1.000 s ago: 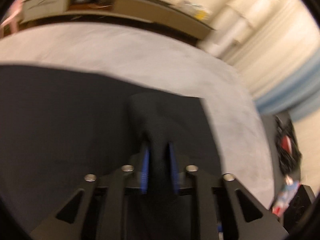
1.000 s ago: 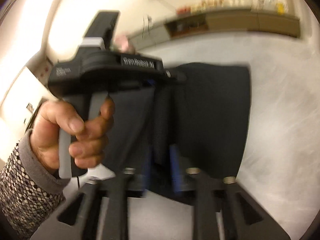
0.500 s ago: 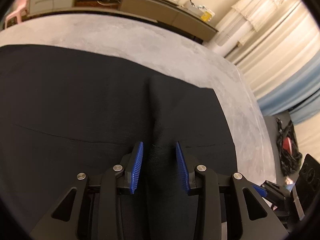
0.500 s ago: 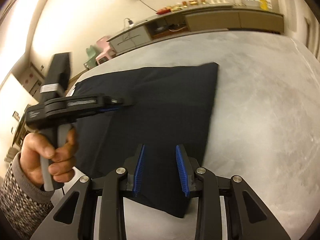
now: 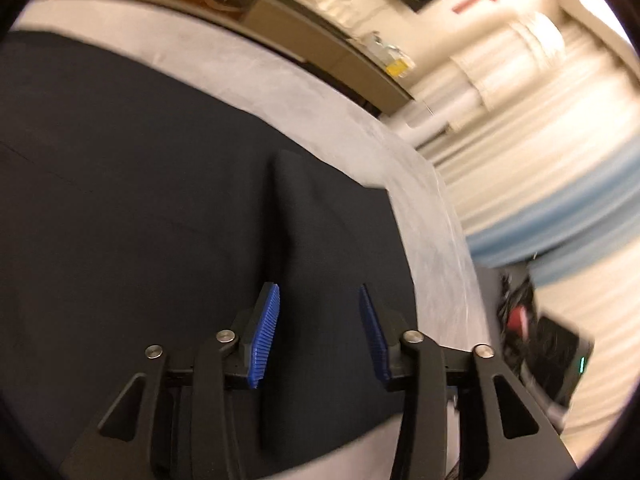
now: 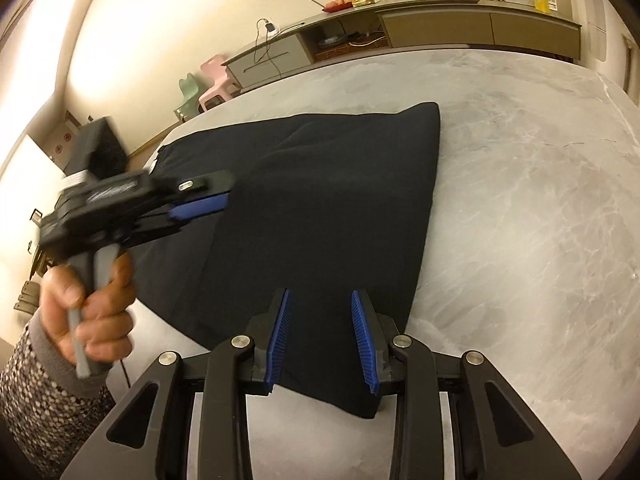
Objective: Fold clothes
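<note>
Dark garment [image 6: 320, 208] flat on grey table [image 6: 520, 200], folded, both grippers over its near edge.

Left gripper [image 5: 319, 336]: jaws opening, raised cloth ridge between blue pads [image 5: 264, 336], pads clear of it. Right gripper [image 6: 321, 340]: jaws apart, over garment's near corner, not pinching. Left hand [image 6: 92, 304] on gripper handle, left of garment, knit sleeve [image 6: 44, 396] at wrist. Garment's right edge straight, wide bare table beyond it. Far side: low cabinet [image 6: 440, 32], open shelf with small items too small to tell. Stools [image 6: 208, 88] past table's left corner.
</note>
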